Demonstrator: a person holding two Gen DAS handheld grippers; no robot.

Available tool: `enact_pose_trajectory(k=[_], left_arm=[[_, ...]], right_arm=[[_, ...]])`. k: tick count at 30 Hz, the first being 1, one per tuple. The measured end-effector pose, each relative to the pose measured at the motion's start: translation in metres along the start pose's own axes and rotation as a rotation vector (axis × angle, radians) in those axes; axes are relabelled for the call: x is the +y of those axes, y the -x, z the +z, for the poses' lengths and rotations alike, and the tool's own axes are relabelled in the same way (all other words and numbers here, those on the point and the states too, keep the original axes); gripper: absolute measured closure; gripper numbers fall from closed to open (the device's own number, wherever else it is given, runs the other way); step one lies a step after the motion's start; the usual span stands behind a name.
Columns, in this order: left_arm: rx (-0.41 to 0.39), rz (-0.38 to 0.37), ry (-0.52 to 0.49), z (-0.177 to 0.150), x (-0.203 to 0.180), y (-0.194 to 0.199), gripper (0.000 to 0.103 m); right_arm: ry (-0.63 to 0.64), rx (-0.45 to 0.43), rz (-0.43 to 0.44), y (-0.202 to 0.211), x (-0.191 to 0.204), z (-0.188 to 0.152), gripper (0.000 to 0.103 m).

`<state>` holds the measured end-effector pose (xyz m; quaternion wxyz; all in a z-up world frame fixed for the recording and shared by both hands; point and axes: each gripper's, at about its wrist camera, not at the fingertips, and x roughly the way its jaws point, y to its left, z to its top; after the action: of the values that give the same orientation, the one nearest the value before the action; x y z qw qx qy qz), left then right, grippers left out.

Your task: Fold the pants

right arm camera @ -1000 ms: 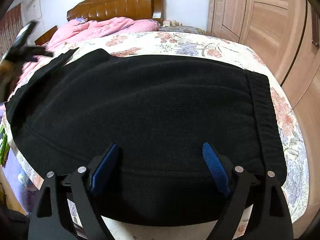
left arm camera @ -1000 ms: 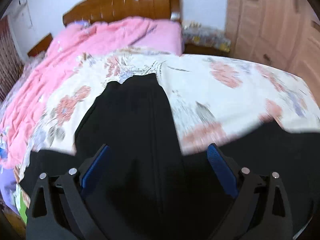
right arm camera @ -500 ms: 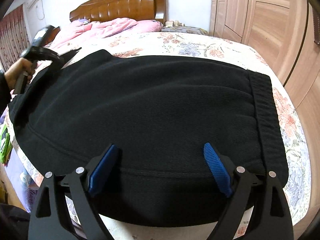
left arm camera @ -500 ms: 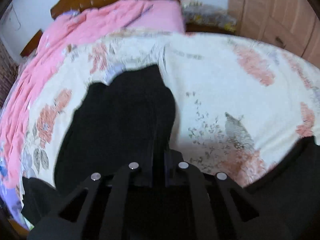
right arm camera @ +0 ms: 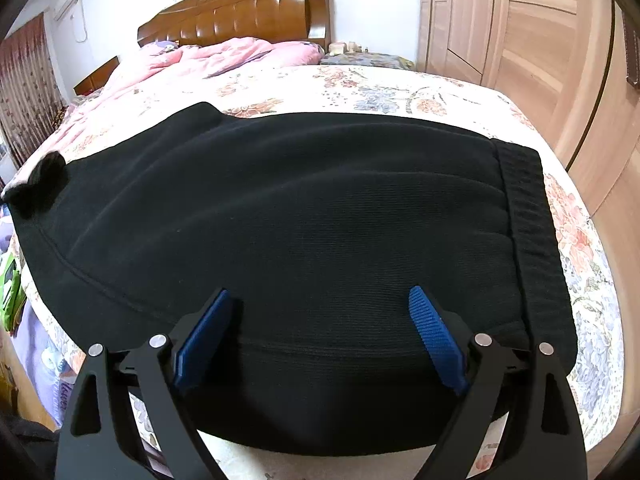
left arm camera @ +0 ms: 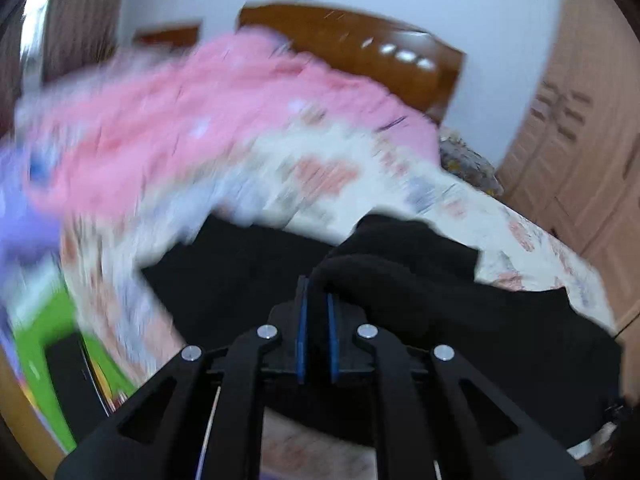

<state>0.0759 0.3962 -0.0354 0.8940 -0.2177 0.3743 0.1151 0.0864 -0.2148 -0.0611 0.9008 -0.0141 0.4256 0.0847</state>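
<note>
The left gripper [left arm camera: 316, 300] is pinched shut on a raised fold of the black knit pants [right arm camera: 288, 216]. The right gripper [right arm camera: 320, 334] is held spread wide above the near edge of the pants, which are laid flat across the floral-sheeted bed [right arm camera: 400, 92], ribbed waistband [right arm camera: 532, 232] to the right.

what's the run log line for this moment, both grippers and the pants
left gripper: shut on pants leg | right gripper: open above pants | pants: spread on bed
</note>
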Motion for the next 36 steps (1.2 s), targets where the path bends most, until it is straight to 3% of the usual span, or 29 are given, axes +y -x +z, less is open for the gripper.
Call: enact_pose_trajectory(k=[1,3,5,7,8,9,12,13,15,18,20,23,24,25,27,29,30,31,33,36], left_arm=[[0.041,-0.043,0.071,-0.01,0.024,-0.014,0.093],[0.082,-0.054,0.13,-0.025,0.046,-0.029,0.086],[0.06,-0.057,0.161,-0.041,0.055,-0.033,0.072],[0.022,0.008,0.151,-0.046,0.054,-0.024,0.042],[-0.002,0.048,0.137,-0.048,0.05,-0.017,0.038],[-0.035,0.079,0.104,-0.05,0.043,-0.007,0.035],[-0.148,0.15,-0.116,-0.054,0.004,0.033,0.025],[-0.175,0.154,-0.176,-0.056,-0.007,0.042,0.018],[-0.208,0.147,-0.314,-0.061,-0.032,0.053,0.014],[-0.151,0.086,-0.546,-0.068,-0.07,0.043,0.013],[-0.104,0.074,-0.619,-0.073,-0.083,0.027,0.013],[-0.017,0.009,-0.652,-0.075,-0.093,-0.003,0.013],[0.015,0.004,-0.659,-0.076,-0.094,-0.012,0.017],[0.07,0.007,-0.671,-0.077,-0.095,-0.027,0.028],[0.097,0.018,-0.68,-0.081,-0.093,-0.043,0.032],[0.089,0.013,-0.659,-0.075,-0.085,-0.044,0.049],[0.087,-0.013,-0.644,-0.073,-0.081,-0.04,0.063],[0.093,-0.059,-0.614,-0.069,-0.08,-0.036,0.095],[0.054,-0.085,-0.529,-0.06,-0.071,-0.029,0.095],[-0.019,-0.2,-0.263,-0.029,-0.024,-0.009,0.095]], right_arm=[[0.0,0.004,-0.006,0.0,0.0,0.0,0.016],[0.004,0.015,-0.016,0.0,0.002,0.002,0.016],[0.001,0.025,-0.02,0.001,0.002,0.003,0.016],[-0.01,0.031,-0.036,0.003,0.002,0.006,0.016],[-0.017,0.028,-0.048,0.006,0.003,0.007,0.016],[-0.022,0.018,-0.054,0.01,0.005,0.009,0.016],[-0.013,-0.036,-0.032,0.021,0.016,0.017,0.016],[0.005,-0.058,-0.014,0.025,0.025,0.021,0.016],[0.044,-0.077,0.017,0.028,0.042,0.026,0.016],[0.123,-0.078,0.05,0.022,0.071,0.031,0.016],[0.158,-0.063,0.062,0.014,0.086,0.03,0.016],[0.176,-0.027,0.086,0.002,0.097,0.025,0.016],[0.178,-0.017,0.087,-0.001,0.097,0.023,0.016],[0.177,-0.011,0.087,-0.003,0.099,0.022,0.016],[0.166,-0.008,0.088,-0.003,0.097,0.018,0.016],[0.146,-0.005,0.085,-0.004,0.094,0.017,0.016],[0.13,-0.004,0.085,-0.005,0.091,0.017,0.016],[0.108,-0.002,0.089,-0.005,0.086,0.017,0.016],[0.08,-0.013,0.095,-0.003,0.08,0.018,0.016],[0.072,-0.03,0.088,0.002,0.076,0.02,0.016]])
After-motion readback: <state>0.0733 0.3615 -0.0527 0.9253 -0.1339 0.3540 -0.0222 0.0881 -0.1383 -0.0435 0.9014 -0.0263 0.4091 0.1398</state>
